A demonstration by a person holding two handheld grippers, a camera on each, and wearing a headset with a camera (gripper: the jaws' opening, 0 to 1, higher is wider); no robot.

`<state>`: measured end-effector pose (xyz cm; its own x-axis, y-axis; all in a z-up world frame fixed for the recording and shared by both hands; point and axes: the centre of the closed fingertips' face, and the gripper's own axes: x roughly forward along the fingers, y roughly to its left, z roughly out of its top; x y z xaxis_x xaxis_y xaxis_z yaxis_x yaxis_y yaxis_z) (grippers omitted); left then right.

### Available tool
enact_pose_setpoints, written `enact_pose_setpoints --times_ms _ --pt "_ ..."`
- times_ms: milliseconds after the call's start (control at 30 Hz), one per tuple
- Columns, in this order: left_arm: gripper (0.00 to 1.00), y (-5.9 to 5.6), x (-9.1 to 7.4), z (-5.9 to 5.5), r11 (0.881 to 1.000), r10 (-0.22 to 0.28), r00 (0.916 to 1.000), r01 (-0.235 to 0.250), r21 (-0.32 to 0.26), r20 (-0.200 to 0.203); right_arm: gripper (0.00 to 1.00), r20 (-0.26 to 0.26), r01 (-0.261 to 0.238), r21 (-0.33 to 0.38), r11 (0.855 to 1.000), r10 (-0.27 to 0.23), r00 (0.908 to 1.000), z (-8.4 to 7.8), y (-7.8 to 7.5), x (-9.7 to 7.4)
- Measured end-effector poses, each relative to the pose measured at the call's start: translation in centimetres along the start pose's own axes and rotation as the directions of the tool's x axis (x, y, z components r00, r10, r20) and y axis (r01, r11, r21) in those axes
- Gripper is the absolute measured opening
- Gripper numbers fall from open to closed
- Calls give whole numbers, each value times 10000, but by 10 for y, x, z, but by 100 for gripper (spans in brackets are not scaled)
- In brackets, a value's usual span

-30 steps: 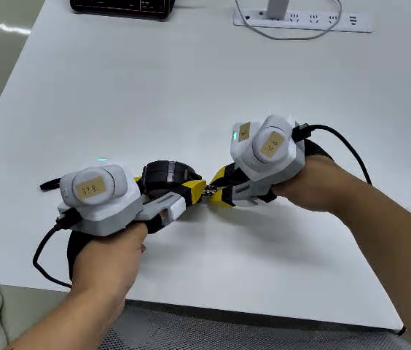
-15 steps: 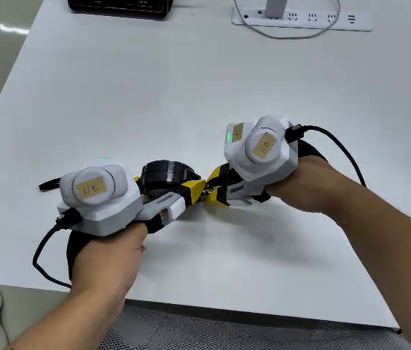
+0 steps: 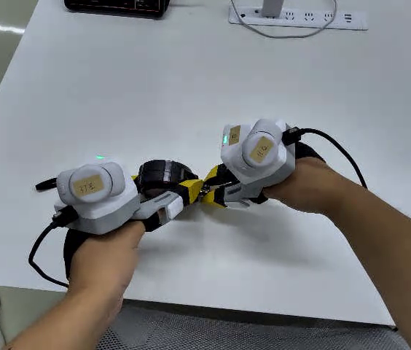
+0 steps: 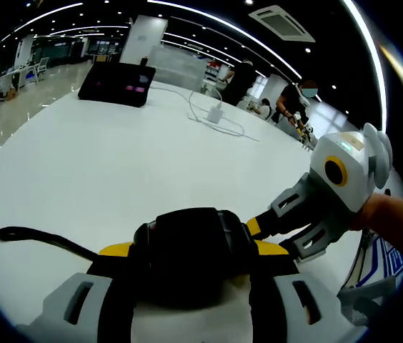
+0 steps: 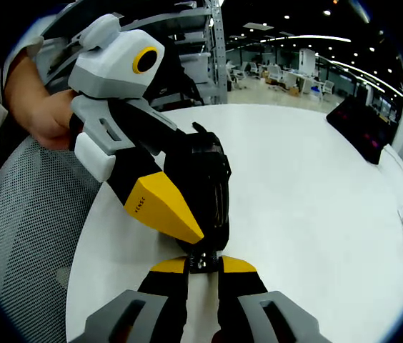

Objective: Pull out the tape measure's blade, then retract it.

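A black tape measure (image 3: 163,173) rests on the white table (image 3: 118,95), near its front edge. My left gripper (image 3: 170,184) is shut on the case, which sits between its yellow-tipped jaws (image 4: 194,239). In the right gripper view the case (image 5: 201,179) lies straight ahead, with the left gripper's yellow fingertip (image 5: 162,204) against its side. My right gripper (image 5: 203,266) is shut on the small metal hook of the blade (image 5: 203,259), right at the case's mouth. Hardly any blade shows. The right gripper (image 3: 209,191) meets the left one tip to tip.
A white power strip (image 3: 300,16) with a cable lies at the table's far edge, and a dark flat device (image 3: 114,6) sits at the far left. The table's front edge (image 3: 264,308) runs just below my hands. A mesh chair (image 5: 37,214) stands beside the table.
My right gripper has edged slightly left toward the tape measure and stays on the hook. The left gripper holds the case still.
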<state>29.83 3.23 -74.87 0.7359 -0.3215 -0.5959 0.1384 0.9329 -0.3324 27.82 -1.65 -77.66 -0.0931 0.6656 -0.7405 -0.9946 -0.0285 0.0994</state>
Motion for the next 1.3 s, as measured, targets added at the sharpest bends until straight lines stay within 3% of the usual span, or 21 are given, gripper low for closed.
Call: enact_pose_setpoints --times_ms 233,633,900,1167,1300 --pt "60 -1 -1 4 9982 30 10000 -31 595 2 15 26 42 170 9998 -42 10000 -1 -2 -7" --pt "62 1 -3 5 9973 -12 10000 12 737 2 18 196 119 379 9992 -126 9997 0 1 -9" --pt "67 6 -9 5 9933 -99 9999 88 1156 91 24 379 406 877 9953 -440 9983 -7 0 -19" --pt "65 3 -12 7 9910 -223 9997 214 1318 55 25 494 647 854 9942 -691 9964 -7 1 -26" --pt "69 2 -15 6 9841 -323 9995 331 1745 -71 32 549 866 966 9915 -922 9942 -11 2 -33"
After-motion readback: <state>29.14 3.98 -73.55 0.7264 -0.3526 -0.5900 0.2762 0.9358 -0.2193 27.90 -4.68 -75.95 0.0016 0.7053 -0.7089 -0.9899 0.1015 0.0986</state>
